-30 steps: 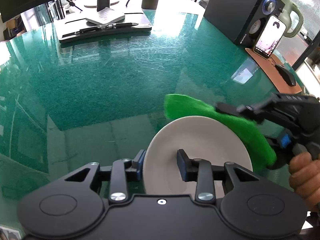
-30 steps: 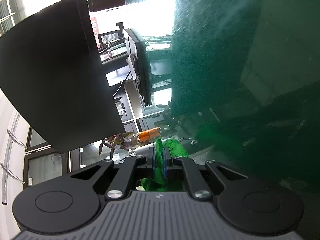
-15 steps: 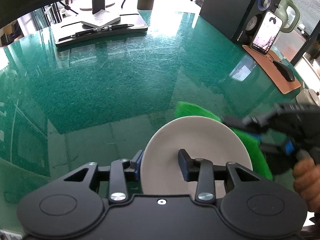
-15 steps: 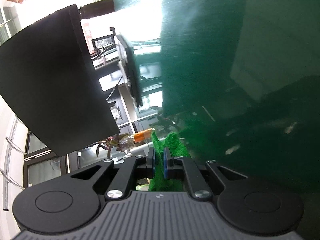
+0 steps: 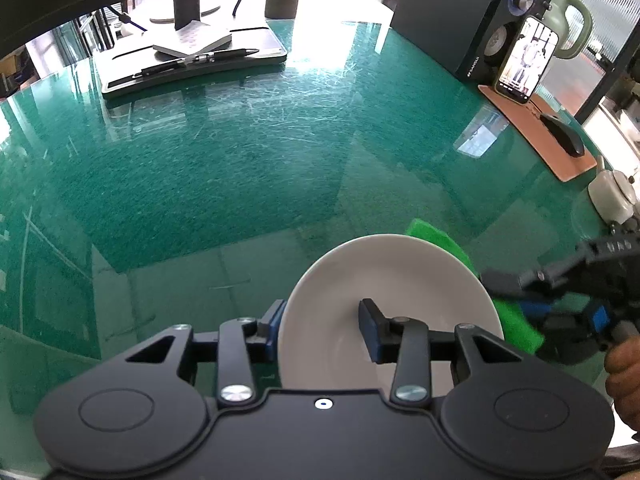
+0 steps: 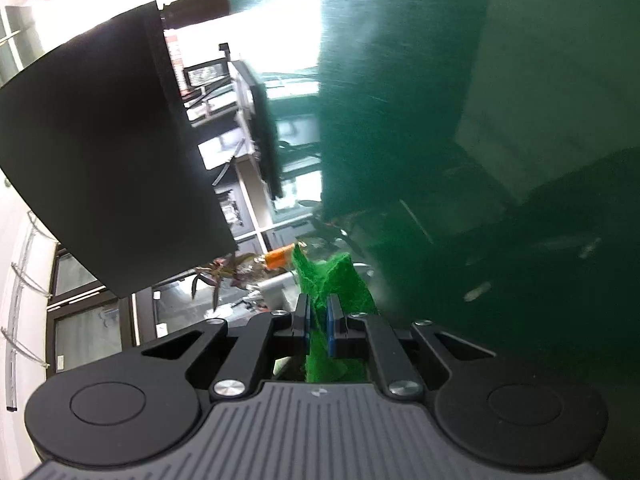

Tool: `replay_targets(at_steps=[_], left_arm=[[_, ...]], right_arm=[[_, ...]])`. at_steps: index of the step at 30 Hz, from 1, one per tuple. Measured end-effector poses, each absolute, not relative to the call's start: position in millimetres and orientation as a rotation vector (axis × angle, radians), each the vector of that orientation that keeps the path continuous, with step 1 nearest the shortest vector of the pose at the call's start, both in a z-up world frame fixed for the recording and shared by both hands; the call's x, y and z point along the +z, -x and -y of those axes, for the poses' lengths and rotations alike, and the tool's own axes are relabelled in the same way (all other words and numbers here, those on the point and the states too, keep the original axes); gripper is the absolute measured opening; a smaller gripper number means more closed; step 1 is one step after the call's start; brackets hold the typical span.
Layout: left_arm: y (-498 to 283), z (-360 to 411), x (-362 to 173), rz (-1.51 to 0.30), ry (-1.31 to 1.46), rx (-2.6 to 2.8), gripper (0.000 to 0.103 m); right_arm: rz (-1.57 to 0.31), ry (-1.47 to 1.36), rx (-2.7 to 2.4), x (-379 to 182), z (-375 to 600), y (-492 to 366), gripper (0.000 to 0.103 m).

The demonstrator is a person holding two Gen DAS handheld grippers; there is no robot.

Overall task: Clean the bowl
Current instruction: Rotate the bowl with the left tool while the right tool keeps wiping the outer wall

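A glossy, scratched green table (image 5: 248,152) fills the scene, with bright windows reflected in it. At its far edge stands a monitor riser (image 5: 192,60) carrying a notebook and a pen; at the far right corner are a black speaker (image 5: 460,12), a lit phone (image 5: 526,64) and a mouse (image 5: 562,140) on a brown mat. Only the left wrist view shows the white bowl (image 5: 392,280), near the table's near edge, clamped at its rim by the left gripper (image 5: 320,320), one finger outside and one inside; it is round, tipped with its opening toward the camera. Behind its right rim lies the green cloth (image 5: 516,320). The right wrist view, blurred and rolled sideways, shows the right gripper (image 6: 318,320) closed on that cloth but no bowl
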State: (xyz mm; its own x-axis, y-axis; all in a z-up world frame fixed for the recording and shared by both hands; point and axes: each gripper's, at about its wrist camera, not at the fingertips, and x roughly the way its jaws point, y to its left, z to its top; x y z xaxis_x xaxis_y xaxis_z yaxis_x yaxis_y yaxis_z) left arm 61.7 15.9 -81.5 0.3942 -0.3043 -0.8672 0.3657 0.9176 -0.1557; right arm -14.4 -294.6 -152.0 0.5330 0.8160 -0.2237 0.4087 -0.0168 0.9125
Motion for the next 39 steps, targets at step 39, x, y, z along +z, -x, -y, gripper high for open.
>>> replay_targets(at_steps=[39], left_arm=[[-51.1,-23.7,-73.2,-1.075,0.006,-0.375,0.045]], right_arm=[[-1.042,-1.558,0.489,-145.1,267.2,-47.7,0.01]])
